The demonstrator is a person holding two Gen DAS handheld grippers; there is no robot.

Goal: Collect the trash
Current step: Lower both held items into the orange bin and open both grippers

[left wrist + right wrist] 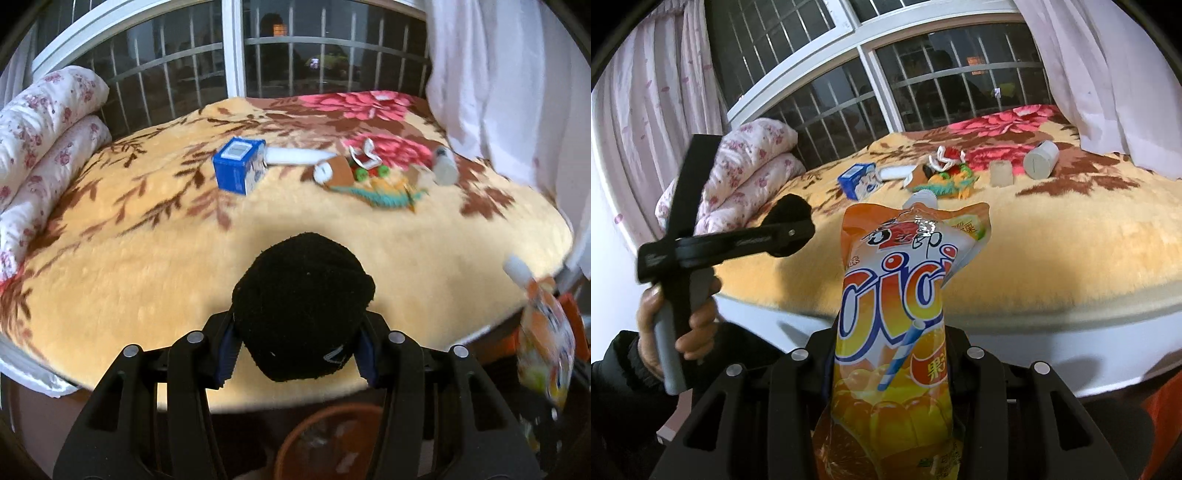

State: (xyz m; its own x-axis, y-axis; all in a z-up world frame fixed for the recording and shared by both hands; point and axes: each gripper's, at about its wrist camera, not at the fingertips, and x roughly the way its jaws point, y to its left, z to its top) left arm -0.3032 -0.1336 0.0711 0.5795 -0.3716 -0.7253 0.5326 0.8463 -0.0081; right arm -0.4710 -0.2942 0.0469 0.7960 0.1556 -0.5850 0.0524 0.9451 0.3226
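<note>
Two hand-held grippers are loaded: the left hand-held gripper is clamped on a black fuzzy cloth wad, and the right hand-held gripper is clamped on an orange printed drink pouch with a white spout. Both hang over the near edge of the bed, with a brown round bin just below the left one. More litter sits far back: a blue carton, a white cylindrical container. The limp, top-heavy pouch could sag and slip out; a release off-centre would likely miss the bin's rim.
</note>
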